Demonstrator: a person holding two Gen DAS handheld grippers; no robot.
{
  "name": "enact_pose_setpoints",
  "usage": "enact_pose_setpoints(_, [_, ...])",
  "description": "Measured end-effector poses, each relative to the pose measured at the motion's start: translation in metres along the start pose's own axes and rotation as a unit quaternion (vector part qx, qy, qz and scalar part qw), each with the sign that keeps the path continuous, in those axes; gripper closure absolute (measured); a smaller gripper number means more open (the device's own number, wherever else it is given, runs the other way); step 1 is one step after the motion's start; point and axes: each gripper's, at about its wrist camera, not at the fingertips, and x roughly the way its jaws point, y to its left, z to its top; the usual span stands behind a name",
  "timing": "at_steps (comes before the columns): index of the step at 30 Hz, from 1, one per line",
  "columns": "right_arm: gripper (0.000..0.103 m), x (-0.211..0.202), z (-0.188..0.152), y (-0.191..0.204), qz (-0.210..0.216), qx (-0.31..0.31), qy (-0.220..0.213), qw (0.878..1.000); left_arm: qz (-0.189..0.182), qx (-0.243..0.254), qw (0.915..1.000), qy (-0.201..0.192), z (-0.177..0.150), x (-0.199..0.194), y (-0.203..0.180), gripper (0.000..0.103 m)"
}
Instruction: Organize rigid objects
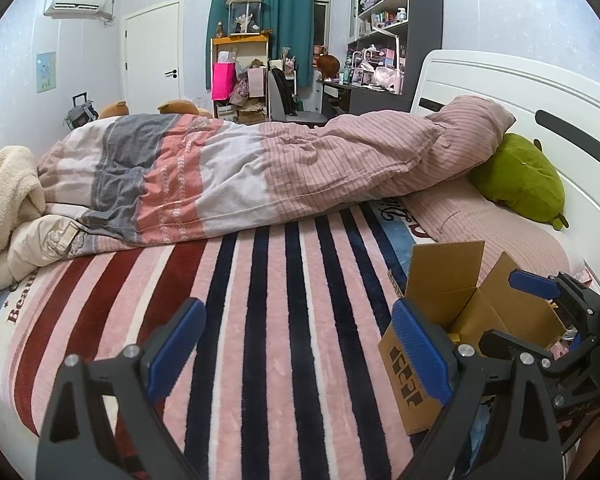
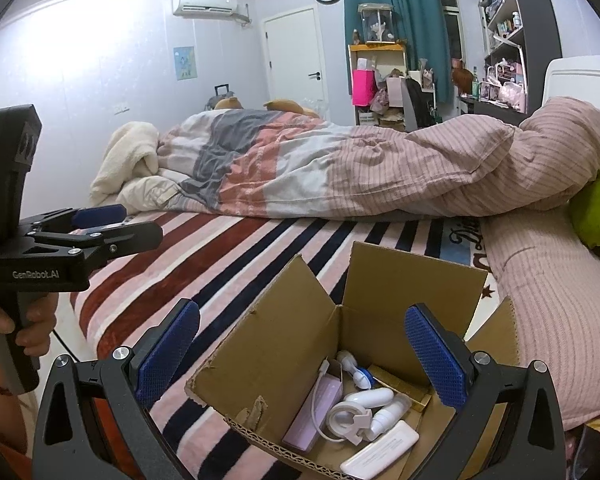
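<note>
Blue-padded fingers of the right gripper (image 2: pixel 300 356) frame the near view, spread wide and empty, poised over the open box (image 2: pixel 284 344). That box sits on the striped blanket (image 2: pixel 260 248) at the bed's near edge, toward the headboard end, its four flaps standing up and its front wall torn at the rim. It looks like light corrugated card: stiff enough to lift by a wall, but a flap would probably fold if pinched alone.

Inside it, largest first. A lilac case (image 2: pixel 316 412) leans against the left wall with a white cord looping from its top; it seems rigid and flat-sided, best taken across its narrow faces. A white flat slab (image 2: pixel 380 454) lies at the front right corner; smooth plastic, likely slippery, so a grip across the short width suits it. A white rounded capsule (image 2: pixel 370 399) rests in the middle, curved and apt to roll out of a loose pinch. A white ring clip (image 2: pixel 346 420) sits just in front of it, touching; thin, best held by its band. A small white-and-blue bottle (image 2: pixel 360 376) stands toward the back, and a gold bar (image 2: pixel 400 386) lies along the right wall, partly hidden.

All appear light and hard.

Off to the side, the left gripper (image 1: pixel 300 348) hovers over bare blanket, wide and holding nothing.
</note>
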Motion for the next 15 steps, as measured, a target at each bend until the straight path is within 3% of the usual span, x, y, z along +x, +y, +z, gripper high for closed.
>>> enact_pose_setpoints(15, [0.0,0.0021,-0.0025,-0.0023,0.0,0.003,0.003,1.0,0.002,0.0,1.0,0.0,-0.0003,0.0004,0.001,0.01])
